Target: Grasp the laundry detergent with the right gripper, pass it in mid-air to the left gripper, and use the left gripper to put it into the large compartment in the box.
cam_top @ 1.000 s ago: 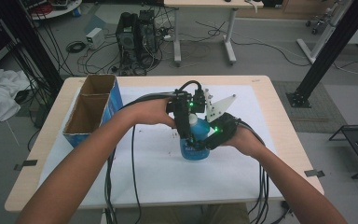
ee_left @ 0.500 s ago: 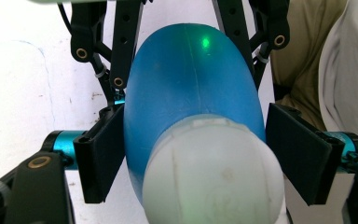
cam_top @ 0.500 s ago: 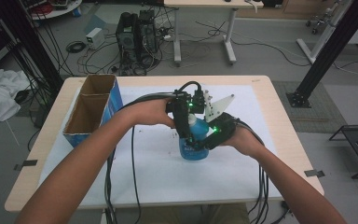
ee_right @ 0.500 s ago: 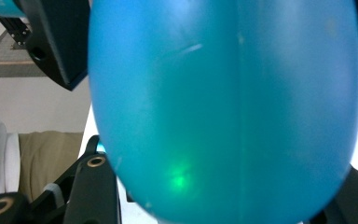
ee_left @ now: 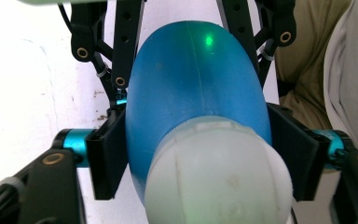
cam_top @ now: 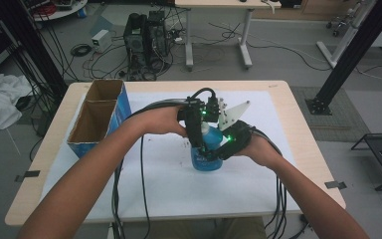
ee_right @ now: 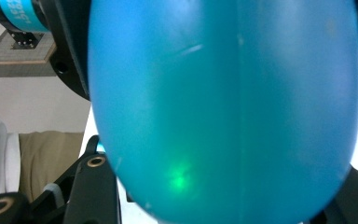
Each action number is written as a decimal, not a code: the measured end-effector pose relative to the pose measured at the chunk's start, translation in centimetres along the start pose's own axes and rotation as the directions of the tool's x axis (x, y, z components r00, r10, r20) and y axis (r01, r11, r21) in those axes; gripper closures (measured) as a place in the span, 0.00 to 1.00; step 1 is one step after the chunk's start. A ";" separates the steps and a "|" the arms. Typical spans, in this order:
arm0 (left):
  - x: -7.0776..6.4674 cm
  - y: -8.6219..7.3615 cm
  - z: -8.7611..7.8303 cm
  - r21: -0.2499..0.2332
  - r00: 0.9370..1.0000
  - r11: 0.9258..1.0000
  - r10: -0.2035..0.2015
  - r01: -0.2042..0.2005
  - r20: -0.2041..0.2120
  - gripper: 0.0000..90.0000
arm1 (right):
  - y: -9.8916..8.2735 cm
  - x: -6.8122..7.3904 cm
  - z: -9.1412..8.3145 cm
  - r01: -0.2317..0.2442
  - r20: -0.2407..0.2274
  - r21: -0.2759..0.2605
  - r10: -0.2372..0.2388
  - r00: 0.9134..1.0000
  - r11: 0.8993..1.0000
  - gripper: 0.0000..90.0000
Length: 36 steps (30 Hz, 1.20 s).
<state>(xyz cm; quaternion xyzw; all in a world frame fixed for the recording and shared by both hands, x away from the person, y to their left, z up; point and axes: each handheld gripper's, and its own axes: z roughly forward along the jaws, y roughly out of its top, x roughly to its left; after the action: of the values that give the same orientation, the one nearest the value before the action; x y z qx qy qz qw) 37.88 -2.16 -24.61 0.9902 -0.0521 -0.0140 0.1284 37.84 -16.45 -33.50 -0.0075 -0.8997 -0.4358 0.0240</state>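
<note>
While both grippers clamp the blue bottle point(cam_top: 205, 158) | it stands on the desk point(cam_top: 288, 114), unmoved over the last second | left gripper point(ee_left: 200, 154) at neck, right gripper point(cam_top: 218, 152) on body | cap likely next.

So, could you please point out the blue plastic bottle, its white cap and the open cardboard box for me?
Blue plastic bottle point(cam_top: 205, 160), high view, on its lower body.
White cap point(ee_left: 216, 179), left gripper view, on the cap's top.
Open cardboard box with blue sides point(cam_top: 123, 103), high view, on its blue side wall.
</note>
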 end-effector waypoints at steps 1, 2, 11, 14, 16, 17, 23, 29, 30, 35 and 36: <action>0.0 0.0 0.0 -0.002 1.000 1.000 0.001 -0.001 -0.004 0.36 | 0.0 0.0 0.0 0.002 0.000 0.000 -0.002 1.000 1.000 0.49; 0.0 0.0 0.1 -0.005 1.000 1.000 -0.001 0.001 -0.006 0.36 | 0.0 0.0 0.0 0.005 0.002 0.000 -0.005 1.000 1.000 0.49; 0.0 0.2 0.1 0.022 1.000 1.000 0.004 -0.003 -0.031 0.41 | 0.0 0.0 0.1 0.004 -0.001 0.004 -0.004 1.000 1.000 0.49; -0.1 0.2 0.1 0.016 0.999 1.000 -0.009 0.009 -0.041 0.41 | 0.0 -0.1 0.0 0.012 0.000 0.002 -0.012 1.000 1.000 0.49; -0.1 0.2 0.2 0.022 1.000 1.000 0.001 0.000 -0.024 0.41 | 0.1 0.4 0.2 -0.054 -0.008 -0.016 0.053 0.999 0.998 0.49; -0.1 0.3 0.2 0.024 1.000 1.000 0.003 -0.002 -0.029 0.41 | 0.1 0.4 0.2 -0.055 -0.008 -0.016 0.054 0.998 0.998 0.49; -0.3 0.5 0.3 0.048 0.999 0.999 0.001 0.001 -0.043 0.41 | 0.1 0.5 0.4 -0.054 -0.012 -0.026 0.053 0.999 0.998 0.49; -0.4 0.5 0.2 0.046 0.998 0.999 0.004 -0.002 -0.059 0.42 | 0.0 0.3 0.5 -0.015 0.014 -0.029 0.015 1.000 0.999 0.49; -0.5 0.5 0.1 0.049 0.998 0.999 0.006 -0.003 -0.060 0.42 | 0.0 0.3 0.4 -0.017 0.012 -0.026 0.018 1.000 1.000 0.49; -0.5 0.6 0.2 0.057 0.999 0.998 0.008 -0.005 -0.054 0.42 | 0.0 0.3 0.4 -0.012 0.012 -0.022 0.012 1.000 1.000 0.49; -0.5 0.6 0.2 0.058 0.999 0.998 0.005 -0.003 -0.050 0.42 | 0.0 0.3 0.4 -0.011 0.011 -0.022 0.012 1.000 1.000 0.49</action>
<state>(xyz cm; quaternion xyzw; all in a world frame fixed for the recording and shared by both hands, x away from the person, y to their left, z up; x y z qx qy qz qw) 37.36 -2.73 -24.62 0.9935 -0.0512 0.0125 0.1011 37.53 -16.11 -33.72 -0.0154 -0.8949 -0.4456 0.0213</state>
